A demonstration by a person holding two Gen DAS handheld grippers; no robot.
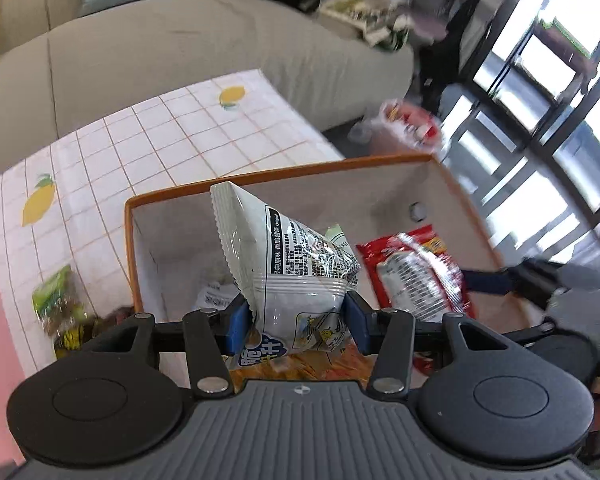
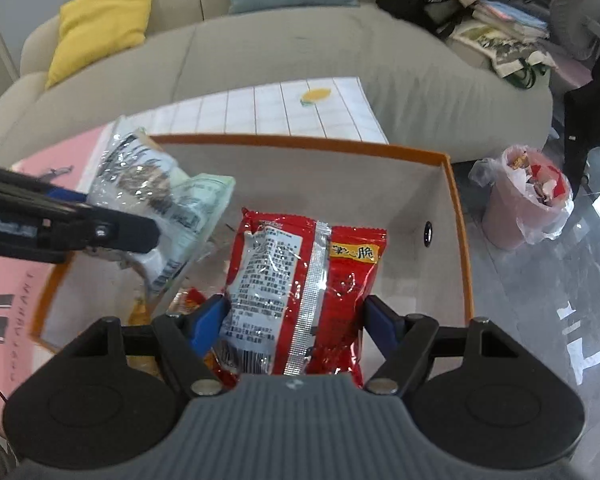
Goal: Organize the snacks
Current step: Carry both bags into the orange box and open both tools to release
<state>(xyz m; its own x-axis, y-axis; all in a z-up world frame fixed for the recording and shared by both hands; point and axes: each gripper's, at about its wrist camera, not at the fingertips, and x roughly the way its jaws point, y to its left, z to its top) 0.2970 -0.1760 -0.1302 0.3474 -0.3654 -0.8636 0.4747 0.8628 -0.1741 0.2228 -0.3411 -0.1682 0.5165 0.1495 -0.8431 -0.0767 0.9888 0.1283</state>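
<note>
An orange-rimmed storage box (image 1: 260,174) (image 2: 456,216) stands on the table. My left gripper (image 1: 298,320) is shut on a white snack bag (image 1: 288,264) and holds it over the box's left part; the bag also shows in the right wrist view (image 2: 148,184). My right gripper (image 2: 296,322) is shut on a red snack bag (image 2: 300,280) above the box's middle; the left wrist view shows the red bag (image 1: 416,272) inside the box's right part. Other packets lie on the box floor beneath both bags.
A green snack packet (image 1: 58,306) lies on the lemon-print tablecloth (image 1: 172,136) left of the box. A beige sofa (image 2: 300,48) runs behind the table. A pink bin with a plastic liner (image 2: 528,200) stands on the floor to the right.
</note>
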